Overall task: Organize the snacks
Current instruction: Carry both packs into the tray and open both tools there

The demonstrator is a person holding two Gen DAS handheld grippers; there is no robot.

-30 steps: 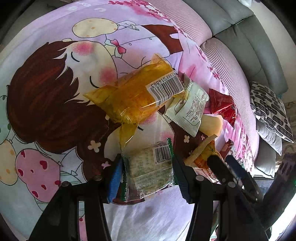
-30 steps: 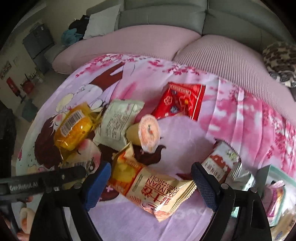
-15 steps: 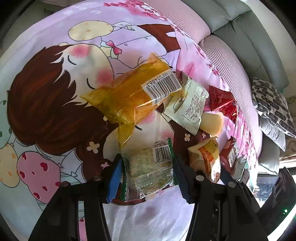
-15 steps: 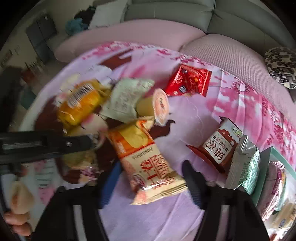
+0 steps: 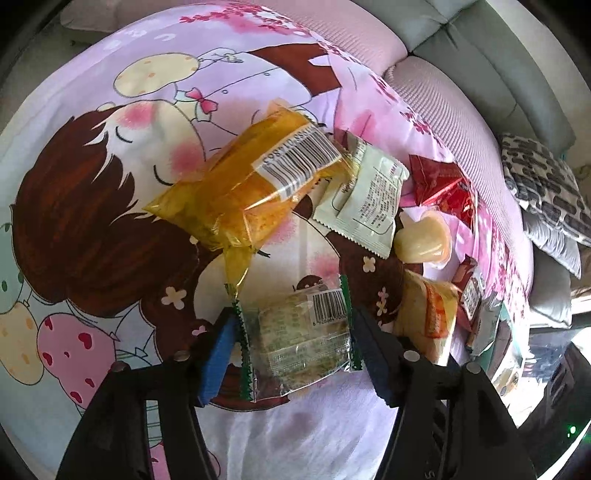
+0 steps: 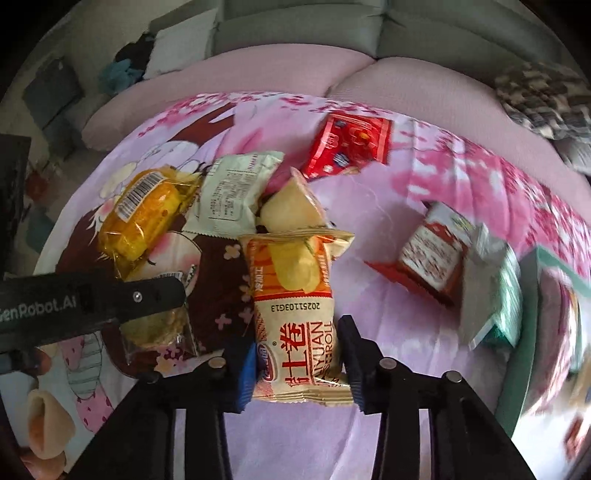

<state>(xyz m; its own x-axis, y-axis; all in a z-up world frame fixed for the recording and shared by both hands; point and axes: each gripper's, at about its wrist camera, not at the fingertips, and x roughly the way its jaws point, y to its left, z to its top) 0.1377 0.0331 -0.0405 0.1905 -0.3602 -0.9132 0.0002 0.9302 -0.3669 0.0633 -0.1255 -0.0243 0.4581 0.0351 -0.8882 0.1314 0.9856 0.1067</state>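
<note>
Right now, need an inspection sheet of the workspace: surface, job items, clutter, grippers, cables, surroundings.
Surface: cartoon-print sheet over a pink couch seat.
Job's things: green-edged clear packet between the left fingers; swiss roll pack between the right fingers; yellow packet, pale green sachet, jelly cup, red packet and red-white packet lie loose.
Clutter: teal box at right, contents blurred.
Grippers: left gripper closed on the clear packet; right gripper closed on the swiss roll pack.
Cables: nothing seen.
Surroundings: grey sofa back, patterned cushion.
</note>
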